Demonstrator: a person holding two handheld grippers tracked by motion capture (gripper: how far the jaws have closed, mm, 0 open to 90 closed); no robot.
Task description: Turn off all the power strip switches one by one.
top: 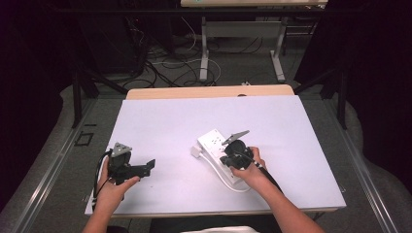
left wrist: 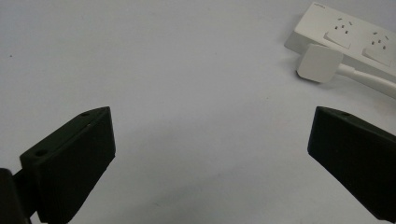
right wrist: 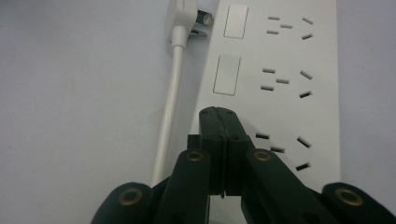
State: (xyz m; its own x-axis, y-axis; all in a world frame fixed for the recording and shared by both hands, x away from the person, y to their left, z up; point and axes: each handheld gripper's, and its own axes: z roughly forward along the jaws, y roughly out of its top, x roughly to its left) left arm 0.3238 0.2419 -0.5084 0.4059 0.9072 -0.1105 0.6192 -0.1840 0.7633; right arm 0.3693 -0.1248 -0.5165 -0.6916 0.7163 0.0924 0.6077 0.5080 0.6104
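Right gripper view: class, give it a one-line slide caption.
Right gripper, jaws closed together, poised over a white power strip beside its plug and cable.

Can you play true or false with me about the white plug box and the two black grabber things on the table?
1. The left hand-held gripper is open. True.
2. The right hand-held gripper is open wide. False: its jaws are shut together, tips over the power strip.
3. The power strip is black. False: it is white.
4. A white plug lies beside the power strip. True.
5. The left hand-held gripper is holding the plug. False: nothing is between its jaws; the plug lies farther off.
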